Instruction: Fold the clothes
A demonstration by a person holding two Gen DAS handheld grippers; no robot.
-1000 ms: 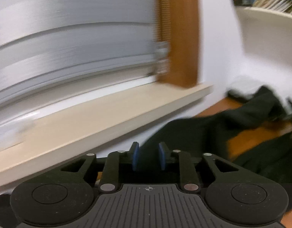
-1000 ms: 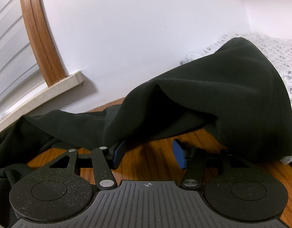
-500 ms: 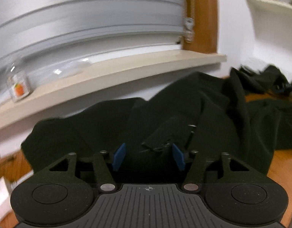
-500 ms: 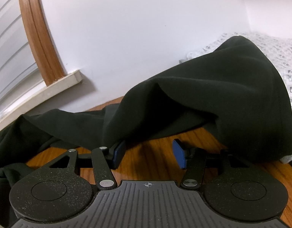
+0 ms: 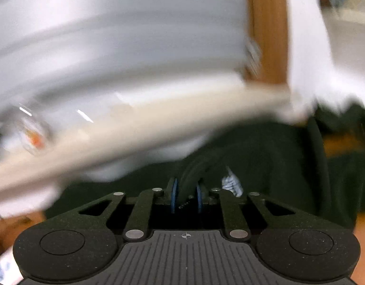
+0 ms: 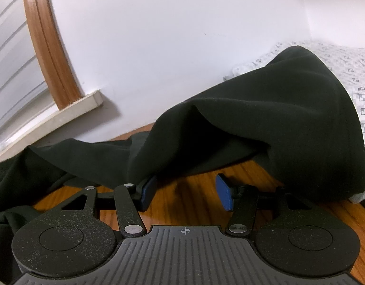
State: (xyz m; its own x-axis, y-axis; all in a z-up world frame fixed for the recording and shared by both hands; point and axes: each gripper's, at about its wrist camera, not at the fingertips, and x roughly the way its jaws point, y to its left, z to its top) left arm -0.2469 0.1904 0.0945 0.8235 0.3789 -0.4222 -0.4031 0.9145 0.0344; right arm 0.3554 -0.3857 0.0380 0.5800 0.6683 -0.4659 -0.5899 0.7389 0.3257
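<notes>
The left hand-held gripper [image 5: 186, 196] was closed on a bunched fold of the dark garment [image 5: 265, 156], the cloth pinched between its blue pads [image 5: 174, 196] – this view was blurred. A small white label [image 5: 231, 181] showed just beside the grip. The right hand-held gripper [image 6: 186, 193] was open with nothing between its pads, low over the wooden tabletop [image 6: 189, 201]. The garment [image 6: 253, 128] lay spread across the tabletop and draped up over a patterned white cloth [image 6: 348, 68] – below the window sill [image 6: 63, 114]
</notes>
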